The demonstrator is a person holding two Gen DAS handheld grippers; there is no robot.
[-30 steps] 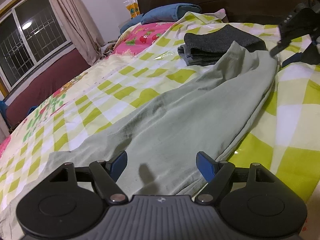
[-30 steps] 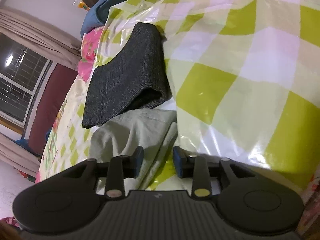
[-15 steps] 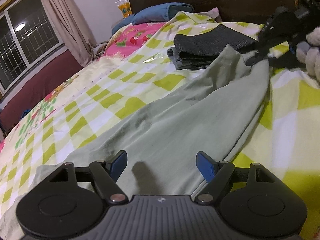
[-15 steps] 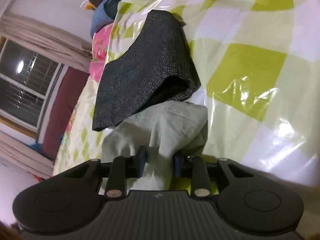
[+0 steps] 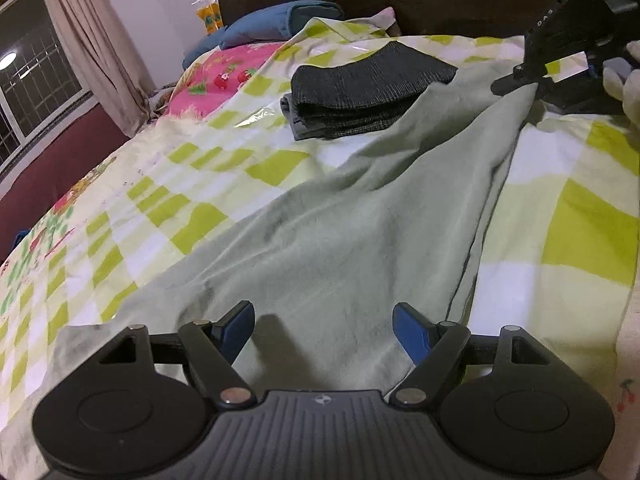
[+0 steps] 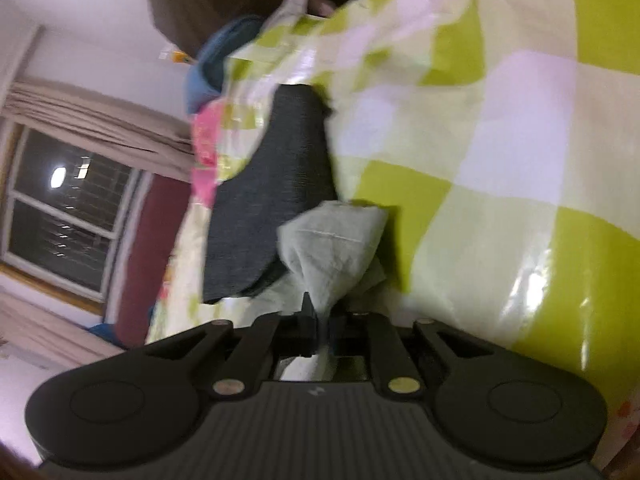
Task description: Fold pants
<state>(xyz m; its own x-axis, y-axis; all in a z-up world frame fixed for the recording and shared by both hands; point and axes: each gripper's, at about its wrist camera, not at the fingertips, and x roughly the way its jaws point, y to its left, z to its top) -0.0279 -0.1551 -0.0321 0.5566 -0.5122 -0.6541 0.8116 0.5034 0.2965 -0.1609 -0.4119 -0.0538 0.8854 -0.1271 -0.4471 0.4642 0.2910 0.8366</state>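
The pale green pants [image 5: 352,216] lie spread along the bed [image 5: 580,220], one end near the headboard beside folded dark pants [image 5: 360,80]. The right gripper [image 6: 323,326] has just closed its jaws, pinching that end. The left gripper [image 5: 323,326] hovers above the other end, jaws spread.

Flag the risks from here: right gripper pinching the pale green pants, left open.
1. The right gripper is shut on only a small bunch of the pale green cotton pants; it could slip out if pulled.
2. That end lies against the folded dark grey knit garment; lifting may drag or unfold it.
3. The left gripper is open above the near end, so nothing anchors it and the pants may slide.
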